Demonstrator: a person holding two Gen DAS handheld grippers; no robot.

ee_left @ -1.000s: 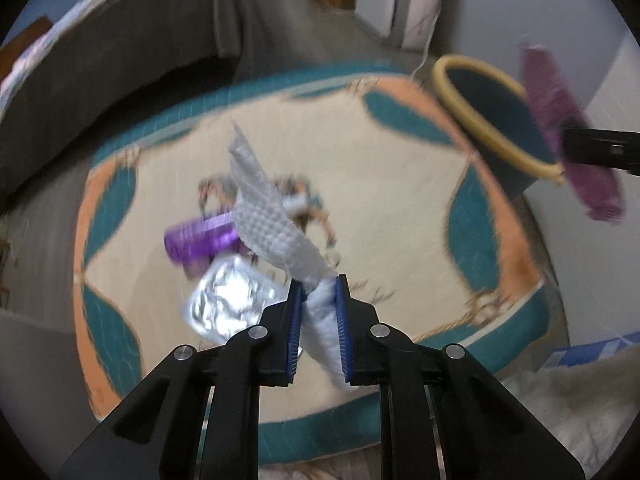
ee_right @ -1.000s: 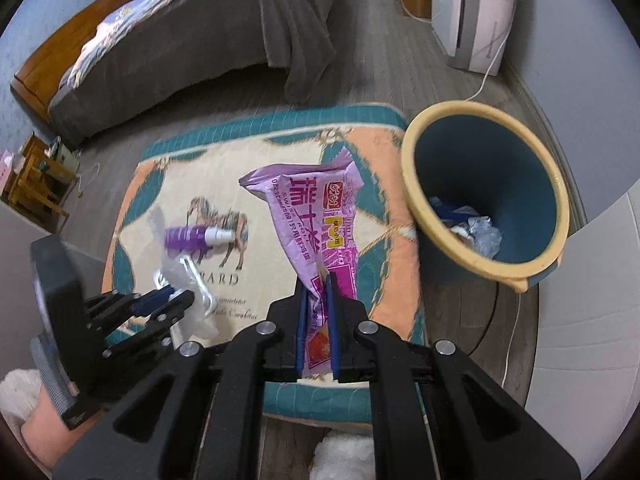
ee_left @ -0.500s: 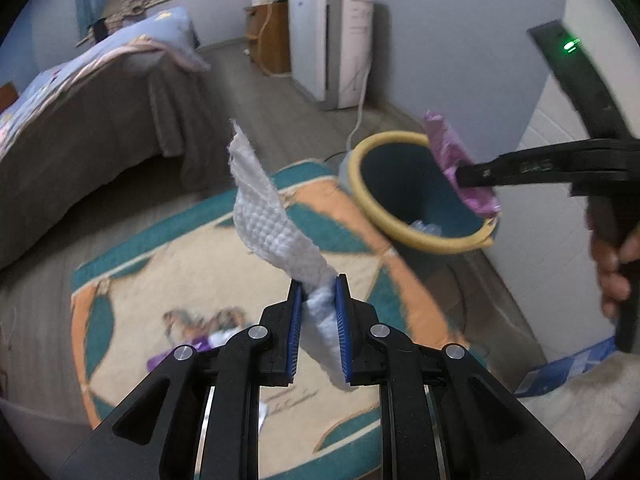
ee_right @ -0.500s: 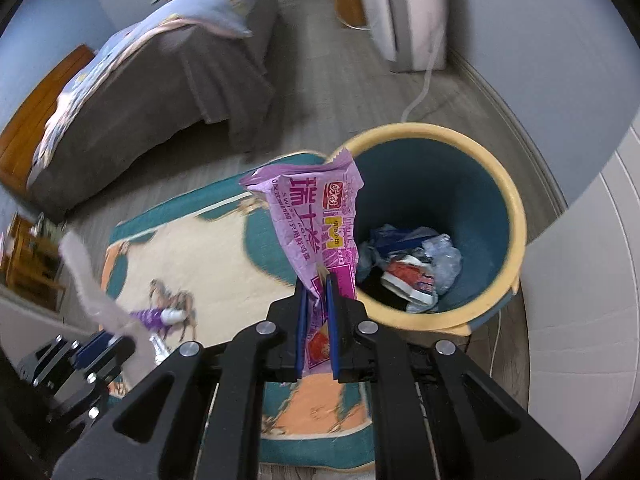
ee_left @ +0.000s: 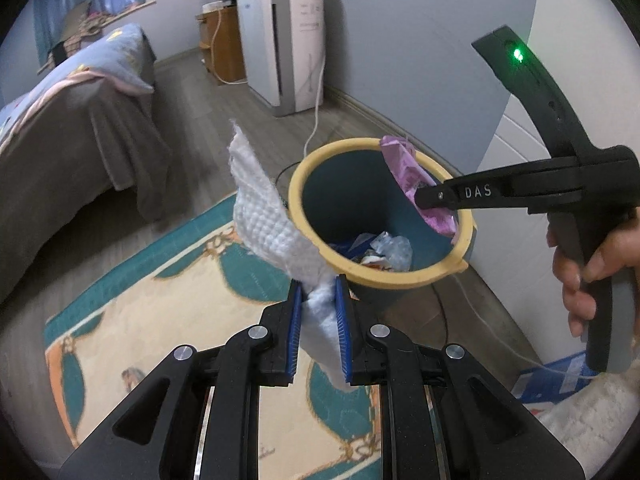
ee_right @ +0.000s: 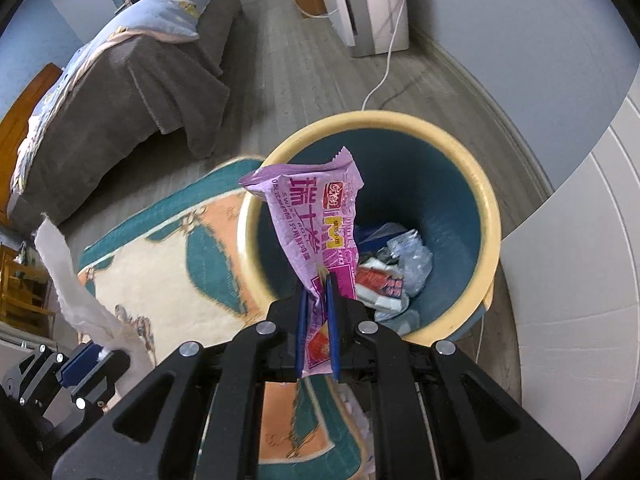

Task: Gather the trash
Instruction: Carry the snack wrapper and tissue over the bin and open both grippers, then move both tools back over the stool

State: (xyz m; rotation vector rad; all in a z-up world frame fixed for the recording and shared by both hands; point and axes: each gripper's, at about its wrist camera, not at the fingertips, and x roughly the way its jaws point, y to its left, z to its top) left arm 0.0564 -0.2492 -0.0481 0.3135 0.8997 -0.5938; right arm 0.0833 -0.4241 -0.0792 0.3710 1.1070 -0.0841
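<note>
My left gripper (ee_left: pixel 318 288) is shut on a white paper towel (ee_left: pixel 268 216) that stands up from the pads, just left of the bin's near rim. A teal bin with a yellow rim (ee_left: pixel 380 276) holds several scraps of trash. My right gripper (ee_right: pixel 318 284) is shut on a purple snack wrapper (ee_right: pixel 316 224), which hangs over the bin (ee_right: pixel 490 208) opening. In the left wrist view the right gripper (ee_left: pixel 420 198) reaches in from the right with the wrapper (ee_left: pixel 408 168) above the bin's far rim, a hand (ee_left: pixel 580 276) on its handle. The towel (ee_right: pixel 68 280) and left gripper (ee_right: pixel 94 356) show at lower left of the right wrist view.
The bin stands on wood floor at the edge of a cream, teal and orange rug (ee_left: pixel 160 320), close to a white wall panel (ee_right: pixel 580 280). A bed with a grey cover (ee_left: pixel 60 160) lies to the left. A white appliance (ee_left: pixel 288 48) with a trailing cord stands beyond the bin.
Both grippers have swung from over the rug toward the bin. The wrapper now hangs over the bin opening, and the towel has come up beside the rim. Both grips are unchanged.
</note>
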